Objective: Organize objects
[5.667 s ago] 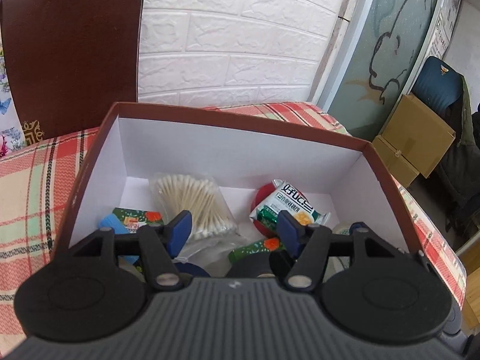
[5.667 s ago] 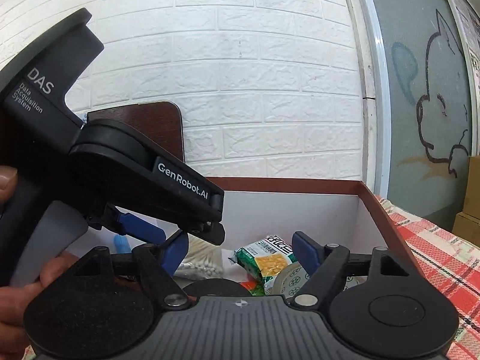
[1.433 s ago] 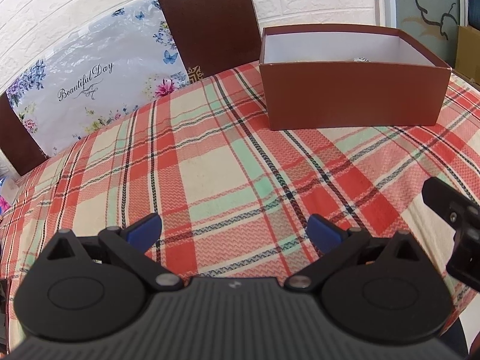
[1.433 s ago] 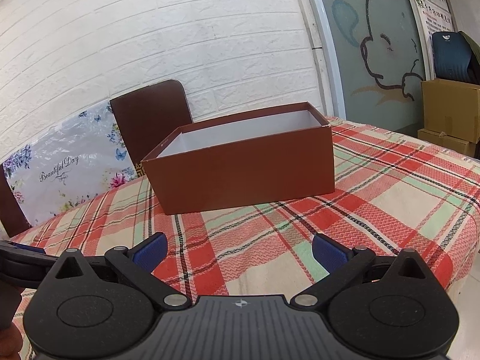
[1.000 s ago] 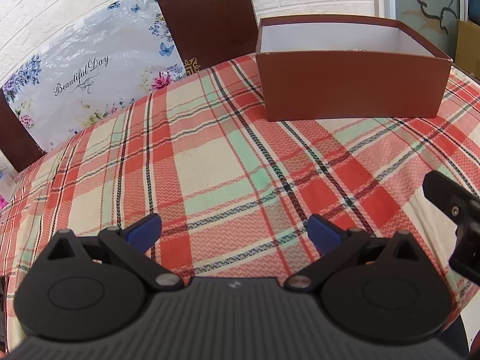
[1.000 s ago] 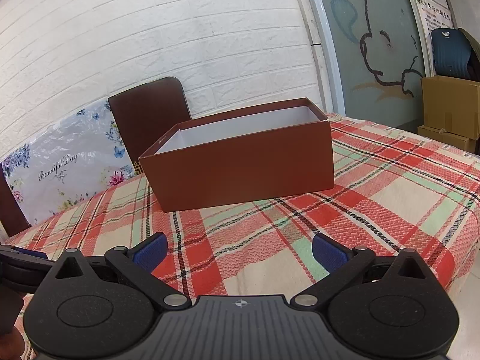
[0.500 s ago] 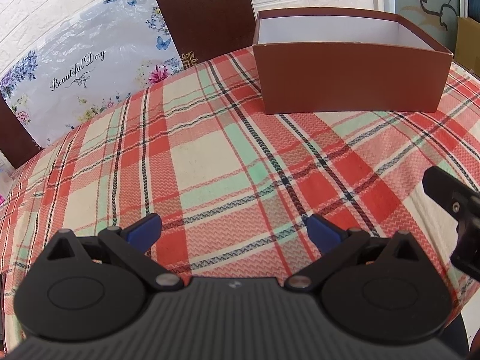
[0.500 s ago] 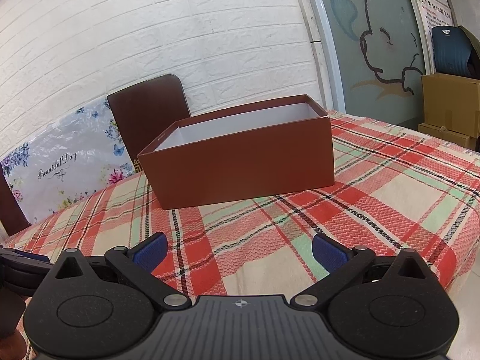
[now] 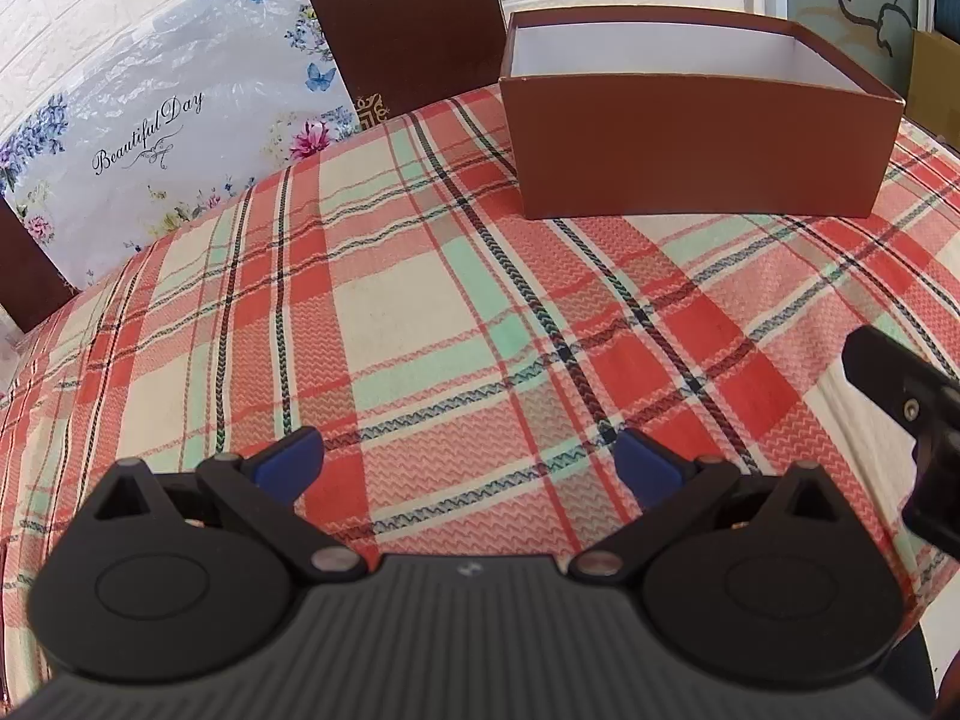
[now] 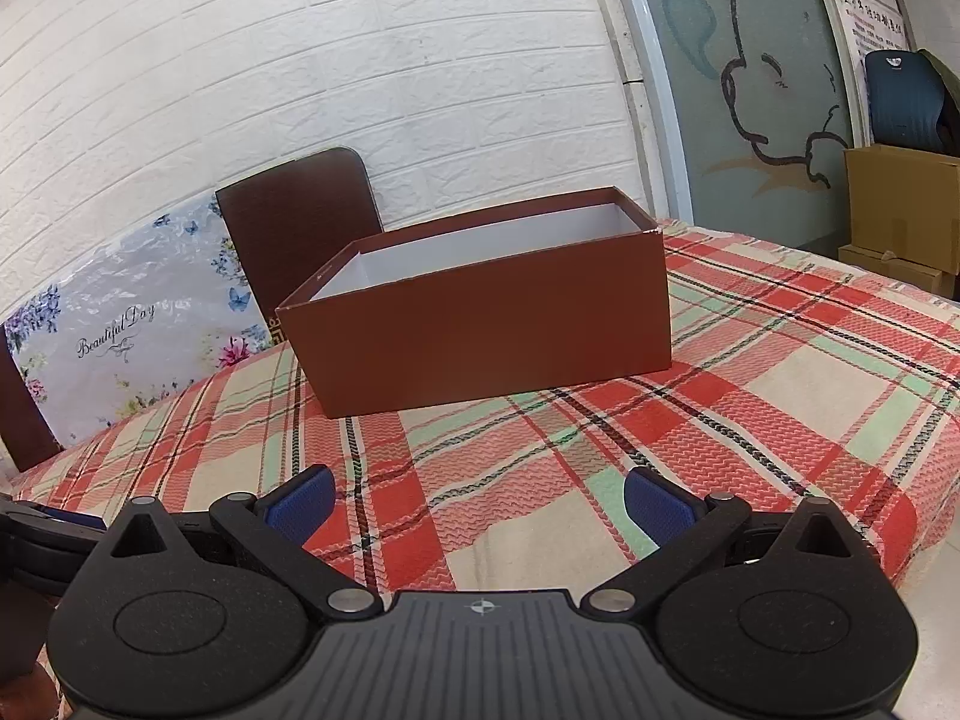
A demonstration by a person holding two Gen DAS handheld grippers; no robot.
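Observation:
A brown open box (image 9: 696, 144) with a white inside stands on the plaid tablecloth (image 9: 420, 312) at the far right; its contents are hidden by its front wall. It also shows in the right wrist view (image 10: 480, 324), straight ahead. My left gripper (image 9: 468, 462) is open and empty, held low over the cloth well short of the box. My right gripper (image 10: 480, 504) is open and empty near the table's front edge. Part of the right gripper's body (image 9: 906, 408) shows at the right edge of the left wrist view.
A dark brown chair back (image 9: 402, 18) and a floral "Beautiful Day" panel (image 9: 162, 138) stand behind the table against a white brick wall (image 10: 300, 60). Cardboard boxes (image 10: 906, 210) and a blue chair (image 10: 900, 102) stand off to the right.
Both grippers have pulled back out of the box to the near side of the table and opened wider. Over the last second they have barely shifted.

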